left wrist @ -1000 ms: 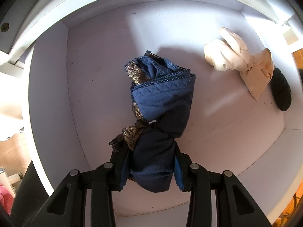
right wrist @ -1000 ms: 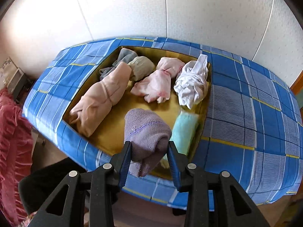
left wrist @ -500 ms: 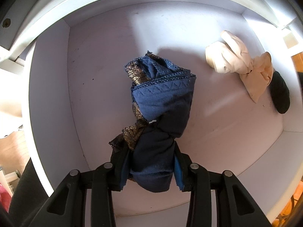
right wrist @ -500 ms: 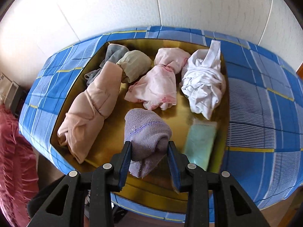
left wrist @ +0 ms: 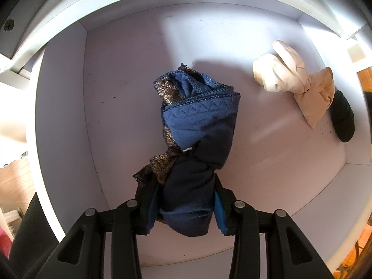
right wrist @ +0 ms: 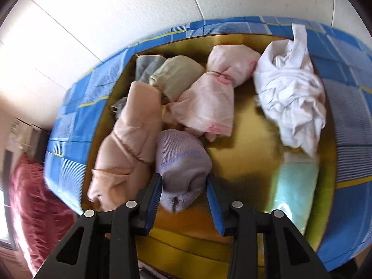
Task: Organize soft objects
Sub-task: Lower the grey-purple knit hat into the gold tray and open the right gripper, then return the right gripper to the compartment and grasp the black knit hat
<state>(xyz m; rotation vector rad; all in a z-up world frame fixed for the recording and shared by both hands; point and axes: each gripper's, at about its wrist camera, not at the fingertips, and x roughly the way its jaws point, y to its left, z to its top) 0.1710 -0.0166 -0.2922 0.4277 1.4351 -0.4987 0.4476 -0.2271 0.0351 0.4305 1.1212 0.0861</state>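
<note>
Hard light enters the left wrist view from the far right, glaring on the white drawer [left wrist: 69,107] rim there, while the blue bundle [left wrist: 197,125] throws a soft shadow onto the far floor of the drawer, and everything stays sharp. The right wrist view is bright but smeared by motion blur, worst at the left edge, where the wall [right wrist: 111,18] burns out white. Both pictures bow strongly toward dark rounded corners.
</note>
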